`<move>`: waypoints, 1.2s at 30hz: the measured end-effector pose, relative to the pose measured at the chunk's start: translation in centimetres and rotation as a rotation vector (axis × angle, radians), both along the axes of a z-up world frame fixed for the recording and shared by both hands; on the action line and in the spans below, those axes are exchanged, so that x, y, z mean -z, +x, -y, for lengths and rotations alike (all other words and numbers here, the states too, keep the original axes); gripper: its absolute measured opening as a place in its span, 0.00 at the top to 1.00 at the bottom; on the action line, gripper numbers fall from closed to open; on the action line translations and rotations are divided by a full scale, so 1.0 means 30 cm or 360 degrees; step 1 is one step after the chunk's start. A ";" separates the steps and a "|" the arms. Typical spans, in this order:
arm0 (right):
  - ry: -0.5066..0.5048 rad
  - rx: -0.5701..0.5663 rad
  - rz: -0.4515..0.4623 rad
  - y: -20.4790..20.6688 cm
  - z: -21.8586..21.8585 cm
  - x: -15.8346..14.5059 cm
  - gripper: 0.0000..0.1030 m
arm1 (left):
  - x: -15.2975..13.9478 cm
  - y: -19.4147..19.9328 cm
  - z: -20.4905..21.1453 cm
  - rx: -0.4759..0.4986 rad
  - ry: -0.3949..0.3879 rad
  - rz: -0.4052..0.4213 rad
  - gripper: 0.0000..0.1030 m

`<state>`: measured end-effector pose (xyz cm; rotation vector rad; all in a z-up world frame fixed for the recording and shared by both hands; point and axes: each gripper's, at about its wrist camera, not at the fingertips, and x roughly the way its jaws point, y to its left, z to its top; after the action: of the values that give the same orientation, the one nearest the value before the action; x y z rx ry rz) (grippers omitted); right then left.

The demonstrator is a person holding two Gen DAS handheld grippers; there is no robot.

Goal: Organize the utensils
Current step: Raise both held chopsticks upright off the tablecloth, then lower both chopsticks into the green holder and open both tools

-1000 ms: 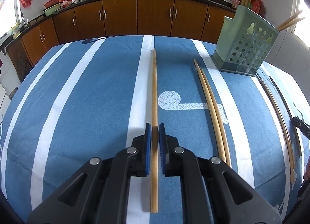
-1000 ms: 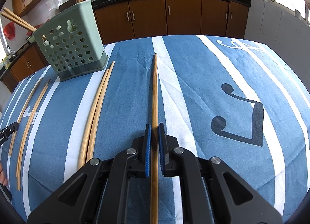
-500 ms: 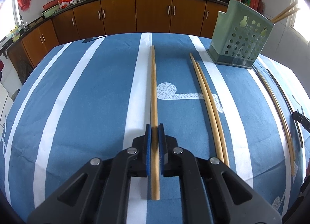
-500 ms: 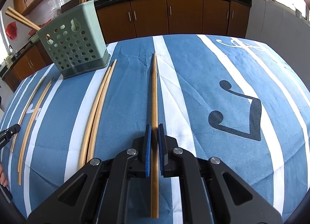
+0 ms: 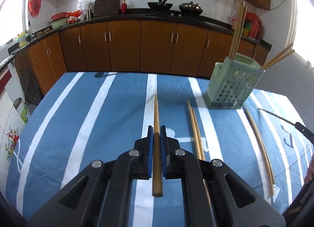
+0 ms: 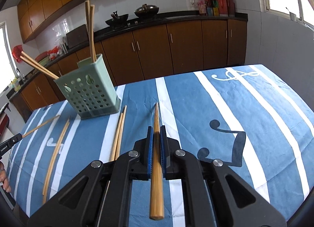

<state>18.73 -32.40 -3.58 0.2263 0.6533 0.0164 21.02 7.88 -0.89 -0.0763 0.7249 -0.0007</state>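
Chopsticks [image 5: 156,128] [image 6: 156,127] sit clamped lengthwise between both tongs [image 5: 156,131] [image 6: 156,131], seemingly lifted above the striped tablecloth [image 5: 109,121].

Open cloth on the outer sides, clutter around the basket

The green basket [image 5: 233,87] stood on the counter [image 5: 109,113] between the two tools, with sticks jutting from its top [image 6: 90,30] and leaning out sideways [image 6: 37,66]. A pair of chopsticks [image 5: 195,127] and a curved single stick [image 5: 259,146] lay beside it; the striped cloth left of the left tool [image 5: 156,129] and right of the right tool [image 6: 156,129] lay bare.
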 end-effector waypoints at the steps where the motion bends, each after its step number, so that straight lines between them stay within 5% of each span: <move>1: 0.0005 -0.0001 0.0002 -0.001 0.002 -0.003 0.92 | -0.013 0.000 0.001 0.0001 0.0000 0.0014 0.92; 14: 0.0058 0.0027 -0.0017 -0.004 0.027 0.000 0.92 | -0.072 -0.005 0.019 0.0024 -0.0001 0.0080 0.92; 36: 0.0110 -0.0037 0.0292 -0.041 -0.009 -0.249 0.93 | -0.285 -0.056 0.058 0.0119 -0.0080 0.0325 0.93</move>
<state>17.49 -32.12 3.90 0.2806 0.4729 0.0814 19.33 6.14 7.66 -0.0959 0.5231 -0.0967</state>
